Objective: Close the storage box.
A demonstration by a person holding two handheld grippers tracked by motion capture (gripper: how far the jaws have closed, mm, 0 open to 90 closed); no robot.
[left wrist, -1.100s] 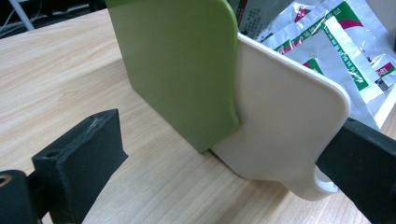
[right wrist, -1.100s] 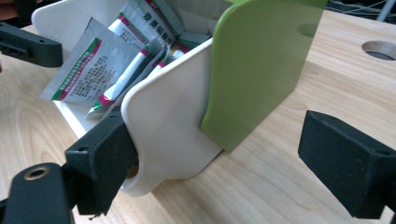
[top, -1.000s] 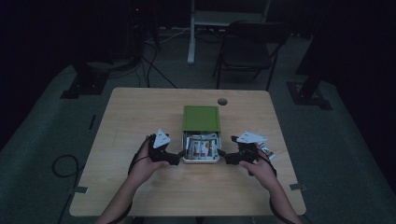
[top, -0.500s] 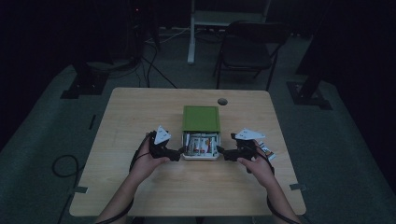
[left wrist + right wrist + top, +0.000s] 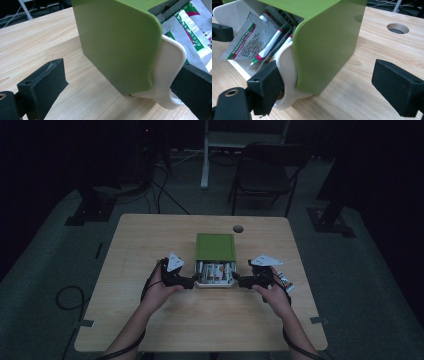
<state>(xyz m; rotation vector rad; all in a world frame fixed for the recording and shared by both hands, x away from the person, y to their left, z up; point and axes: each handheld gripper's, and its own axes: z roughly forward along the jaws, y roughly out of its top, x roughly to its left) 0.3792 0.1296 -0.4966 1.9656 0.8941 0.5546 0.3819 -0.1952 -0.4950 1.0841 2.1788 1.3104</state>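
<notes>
A green box [image 5: 215,247] with a white pull-out drawer [image 5: 215,279] sits near the middle of the tabletop [image 5: 150,240], slightly toward the near edge. The drawer is drawn partway out of the box toward the person and holds several sachets [image 5: 215,271] printed in white, green and red. The left gripper [image 5: 189,281] is positioned at the left front corner of the drawer, and the right gripper [image 5: 239,281] at the right front corner; 1 hand grips each tool. In the left gripper view, the jaws are spread: 1 black jaw stands free over the bare wood at the left, and the other lies against the white drawer [image 5: 170,75] front at the right, beside the green box [image 5: 117,42]. Sachets [image 5: 192,27] are visible above the drawer wall. In the right gripper view, the jaws are likewise spread: 1 jaw rests against the white drawer [image 5: 287,75] corner at the left, and the other stands free over the wood at the right, apart from the green box [image 5: 327,45]. The sachets [image 5: 249,42] lean inside the drawer. A round cable hole [image 5: 238,228] lies in the tabletop near the far edge, behind the box. 1 loose sachet [image 5: 286,283] lies on the tabletop just beside the right hand [image 5: 274,292], toward the right edge.
</notes>
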